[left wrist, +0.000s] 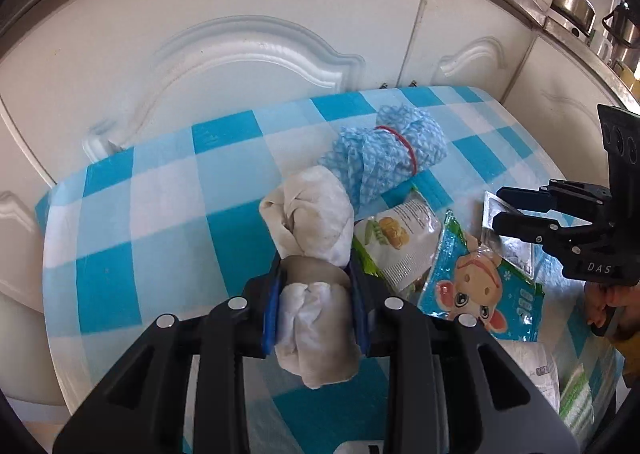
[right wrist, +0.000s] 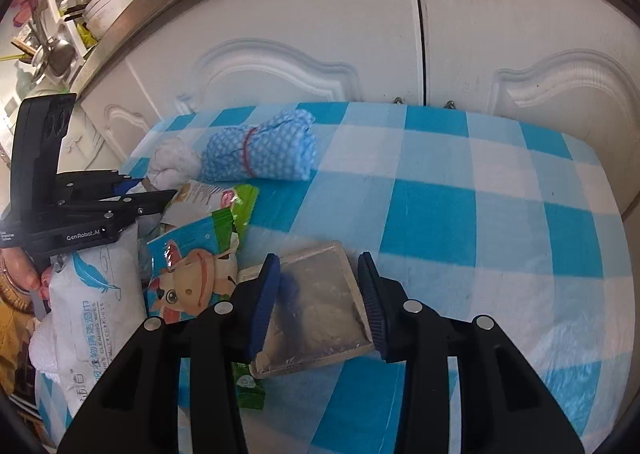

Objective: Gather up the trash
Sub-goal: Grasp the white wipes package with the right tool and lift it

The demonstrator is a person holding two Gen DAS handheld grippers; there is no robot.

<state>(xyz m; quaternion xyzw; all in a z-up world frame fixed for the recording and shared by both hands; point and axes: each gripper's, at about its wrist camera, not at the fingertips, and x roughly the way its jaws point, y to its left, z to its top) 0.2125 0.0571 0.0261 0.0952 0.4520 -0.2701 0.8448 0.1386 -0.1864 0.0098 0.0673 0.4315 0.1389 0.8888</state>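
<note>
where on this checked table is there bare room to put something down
The checked tablecloth is bare right of the silver foil packet, out to its edge and back to the white cabinet doors. It is also bare left of the white rag. The middle is crowded: blue cloth bundle, cartoon wrapper, wipes pack.

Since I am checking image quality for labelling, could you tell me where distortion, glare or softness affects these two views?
Left wrist view: fisheye bends the cabinet doors; the white cloth clamped in the left gripper is sharp. Right wrist view: the silver packet between the open right gripper reflects diffuse glare; the corners darken.
</note>
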